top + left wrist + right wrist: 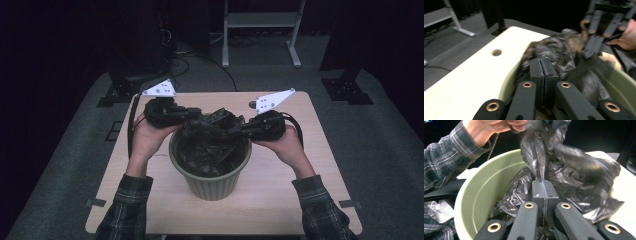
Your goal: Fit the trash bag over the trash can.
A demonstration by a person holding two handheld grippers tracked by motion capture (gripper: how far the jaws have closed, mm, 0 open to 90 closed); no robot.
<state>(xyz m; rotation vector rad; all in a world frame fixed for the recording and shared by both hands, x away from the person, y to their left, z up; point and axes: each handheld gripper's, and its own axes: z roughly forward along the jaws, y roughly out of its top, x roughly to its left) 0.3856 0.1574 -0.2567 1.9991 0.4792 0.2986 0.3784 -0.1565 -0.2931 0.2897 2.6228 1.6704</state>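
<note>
1. Item under work: a crumpled black plastic bin liner point(212, 132) sits partly inside a ribbed olive-green plastic waste bin point(212, 182), which stands near the middle of a pale wooden table point(320, 150). Most of the liner is bunched over the far part of the bin's mouth, with some film hanging down inside.

2. Left gripper point(192, 114): its jaws are together at the far left of the rim. In the left gripper view the pads point(544, 75) meet with black film bunched just beyond them; film appears pinched, though blur prevents certainty.

3. Right gripper point(245, 129): jaws together and clamped on the liner. The right gripper view shows a fold of film rising straight out of the closed pads point(541, 192).

4. Judgement of step: the liner is being spread open to fit over the bin's rim.

5. Recommended practice:
   - Keep both grips on the liner's edge, not on the bunched middle.
   - Draw the two grippers apart evenly, so the mouth opens without tearing the thin film.
   - Carry each held edge outward and down over the rim on opposite sides.
   - The bin looks light; pull level to avoid tipping or sliding it.

6. Risk: film slipping from the left jaws if the hold is shallow.
</note>
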